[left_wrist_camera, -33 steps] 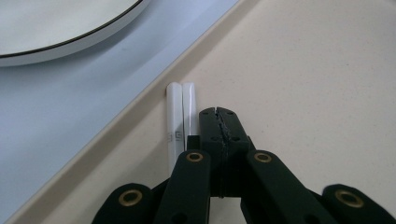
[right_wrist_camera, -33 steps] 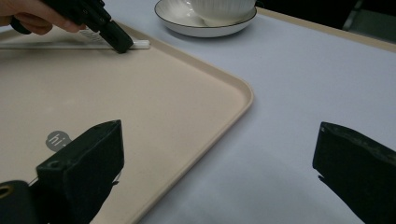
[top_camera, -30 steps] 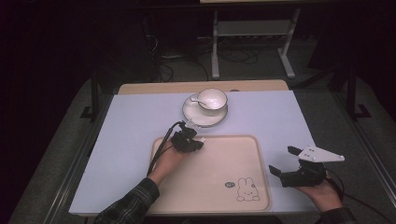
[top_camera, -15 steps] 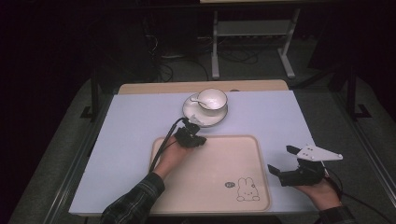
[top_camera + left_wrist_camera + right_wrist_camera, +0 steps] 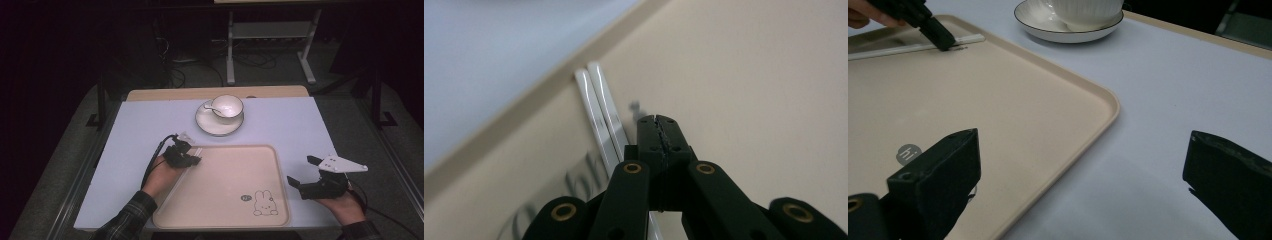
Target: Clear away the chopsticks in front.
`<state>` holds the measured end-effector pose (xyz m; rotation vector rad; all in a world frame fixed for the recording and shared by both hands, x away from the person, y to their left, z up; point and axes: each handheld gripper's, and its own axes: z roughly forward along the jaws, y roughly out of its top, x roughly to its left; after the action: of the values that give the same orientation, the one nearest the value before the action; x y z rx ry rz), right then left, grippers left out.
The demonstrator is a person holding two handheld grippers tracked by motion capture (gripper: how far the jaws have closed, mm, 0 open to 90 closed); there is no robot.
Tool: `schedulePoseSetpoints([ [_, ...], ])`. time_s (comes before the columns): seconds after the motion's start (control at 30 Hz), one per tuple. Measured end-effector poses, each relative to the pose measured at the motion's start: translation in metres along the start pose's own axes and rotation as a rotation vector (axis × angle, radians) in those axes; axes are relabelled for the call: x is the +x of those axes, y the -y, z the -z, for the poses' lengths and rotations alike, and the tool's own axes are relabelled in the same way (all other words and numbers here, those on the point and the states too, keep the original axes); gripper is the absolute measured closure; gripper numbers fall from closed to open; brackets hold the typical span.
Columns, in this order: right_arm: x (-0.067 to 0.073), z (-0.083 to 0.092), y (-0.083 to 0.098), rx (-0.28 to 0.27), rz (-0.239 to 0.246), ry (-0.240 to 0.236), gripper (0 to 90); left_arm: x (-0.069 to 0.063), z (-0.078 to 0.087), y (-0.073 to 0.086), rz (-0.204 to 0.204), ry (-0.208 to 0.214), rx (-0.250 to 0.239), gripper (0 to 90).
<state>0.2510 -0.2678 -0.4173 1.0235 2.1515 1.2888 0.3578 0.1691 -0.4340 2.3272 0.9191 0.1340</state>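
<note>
Left gripper [image 5: 192,160], jaws together, now lower left over tray [image 5: 225,200] beside chopsticks [image 5: 601,117]; right gripper [image 5: 305,172] agape, cup [image 5: 227,106] above.

I see most of the beige tray [image 5: 235,185] bare: its whole middle and right half give open room, with only the printed rabbit near its near right corner, flat and no hindrance. At the tray's far left corner the white chopsticks [image 5: 599,110] lie along the rim, and my left gripper [image 5: 192,161] sits over them with its jaws pressed together, so that corner is taken. Beyond the tray's far edge the saucer [image 5: 207,125] with its cup [image 5: 227,106] and spoon blocks the far middle of the table [image 5: 135,130]. Left and right of it the blue surface is free. My right gripper [image 5: 304,172], jaws wide, stands just off the tray's right edge.
</note>
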Motion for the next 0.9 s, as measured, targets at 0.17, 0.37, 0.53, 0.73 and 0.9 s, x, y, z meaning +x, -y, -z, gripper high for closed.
schedulePoseSetpoints([
  [0.17,0.0,0.0,0.0,0.0,0.002,-0.001,1.3,0.0,0.015,0.019,0.018,-0.005,0.008,89.5],
  [0.37,0.0,-0.001,0.0,0.002,0.002,-0.001,1.3,0.005,0.028,0.035,0.051,-0.019,0.005,89.6],
  [0.53,0.0,-0.001,0.0,0.002,0.003,-0.001,1.3,0.01,0.036,0.044,0.071,-0.05,0.005,89.5],
  [0.73,0.0,-0.001,0.0,0.003,0.005,-0.002,1.3,0.014,0.039,0.047,0.086,-0.051,-0.001,89.5],
  [0.9,0.0,-0.001,0.0,0.003,0.004,-0.004,1.3,0.014,0.039,0.046,0.07,-0.047,-0.001,86.8],
])
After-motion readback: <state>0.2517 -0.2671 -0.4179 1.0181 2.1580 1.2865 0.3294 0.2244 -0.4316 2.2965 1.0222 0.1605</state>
